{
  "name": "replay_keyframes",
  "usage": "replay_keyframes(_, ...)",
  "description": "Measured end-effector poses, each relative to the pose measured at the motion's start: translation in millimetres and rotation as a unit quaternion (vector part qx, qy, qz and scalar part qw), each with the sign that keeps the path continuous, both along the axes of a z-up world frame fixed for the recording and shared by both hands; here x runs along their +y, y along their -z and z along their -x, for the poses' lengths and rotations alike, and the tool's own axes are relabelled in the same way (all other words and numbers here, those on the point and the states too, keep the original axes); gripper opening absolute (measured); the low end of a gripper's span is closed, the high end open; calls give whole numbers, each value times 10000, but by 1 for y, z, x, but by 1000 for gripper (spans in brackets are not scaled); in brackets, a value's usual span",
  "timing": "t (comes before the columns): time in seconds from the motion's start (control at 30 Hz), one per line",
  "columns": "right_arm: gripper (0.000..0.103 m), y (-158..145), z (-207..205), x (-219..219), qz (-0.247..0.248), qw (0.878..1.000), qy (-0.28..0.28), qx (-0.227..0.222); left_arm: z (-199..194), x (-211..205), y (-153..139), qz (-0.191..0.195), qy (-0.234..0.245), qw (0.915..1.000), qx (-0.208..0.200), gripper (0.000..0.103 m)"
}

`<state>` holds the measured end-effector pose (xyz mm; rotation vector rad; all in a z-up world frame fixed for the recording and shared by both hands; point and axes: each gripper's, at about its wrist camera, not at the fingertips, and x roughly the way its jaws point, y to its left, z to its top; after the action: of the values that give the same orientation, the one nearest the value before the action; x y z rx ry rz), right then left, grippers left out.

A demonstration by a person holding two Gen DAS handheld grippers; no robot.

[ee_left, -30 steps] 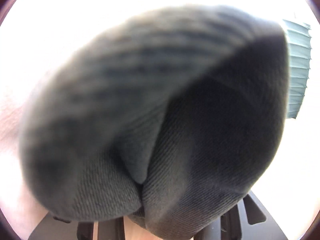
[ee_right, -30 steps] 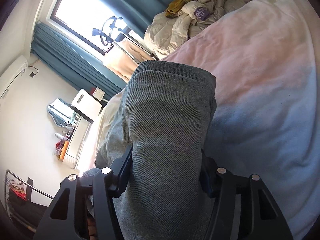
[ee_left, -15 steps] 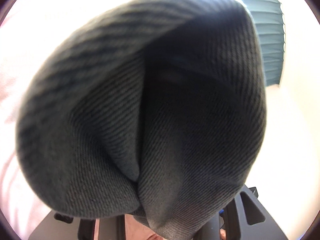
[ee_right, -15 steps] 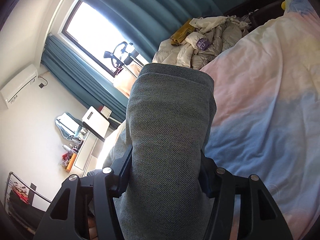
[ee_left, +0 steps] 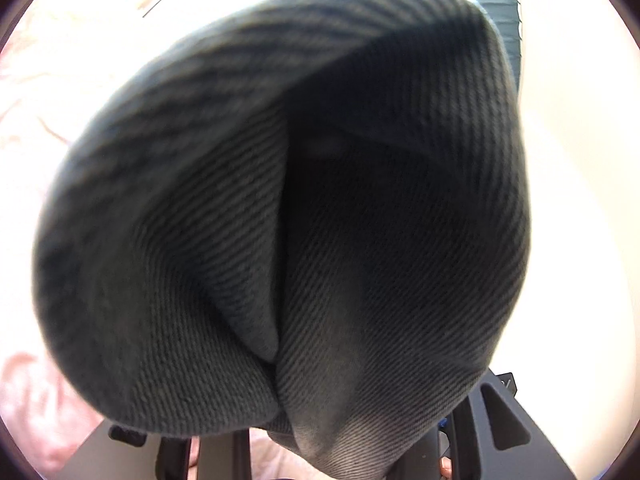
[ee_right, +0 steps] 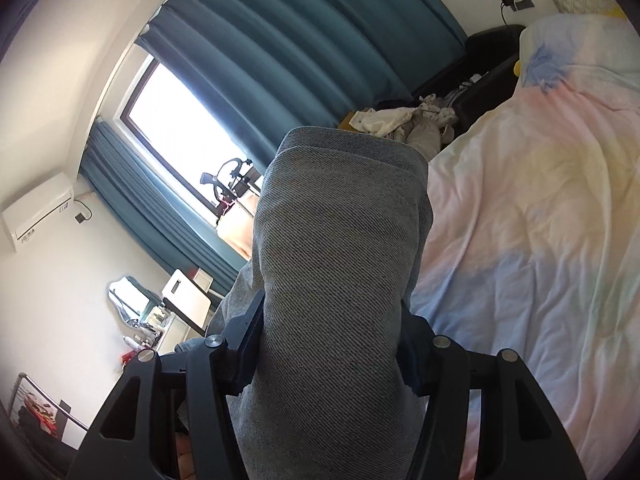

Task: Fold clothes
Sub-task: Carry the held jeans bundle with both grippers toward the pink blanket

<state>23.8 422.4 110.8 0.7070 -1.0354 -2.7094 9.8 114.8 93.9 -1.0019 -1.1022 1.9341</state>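
While the right gripper [ee_right: 332, 344] has its jaws clamped on a thick fold of grey twill garment [ee_right: 340, 264], the cloth stands up before the lens, above a pastel bed cover [ee_right: 540, 208]; teal curtains [ee_right: 280, 44] flank a bright window [ee_right: 180, 120]; at the left gripper [ee_left: 320, 444] the same fabric billows over the lens, bunching down between the jaws, which seem pinched on it.
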Motion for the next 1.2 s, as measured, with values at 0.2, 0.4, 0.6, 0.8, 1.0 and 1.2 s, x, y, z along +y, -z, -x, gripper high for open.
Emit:
replay_keyframes(0.2,57,-38,-59,63,-31,9979,620,158,-22,68,-38,-30,549,9983,200,29)
replay_keyframes(0.4,57,-70,-121,119,-156,9917,1262,207,-57,144,-61,-102,1180,9925,289,29)
replay_keyframes(0.6,57,-87,-194,164,-306,9796,1967,257,-104,217,-68,-159,1821,9826,327,29)
replay_keyframes(0.8,57,-82,-275,205,-439,9636,2631,168,-167,288,-52,-113,2478,9684,270,29)
replay_keyframes(1.0,57,-59,-348,240,-489,9461,3200,-112,-234,345,-17,179,3122,9498,98,29)
replay_keyframes(1.2,57,-13,-413,246,-489,9305,3617,-305,-293,380,31,539,3587,9317,-202,29)
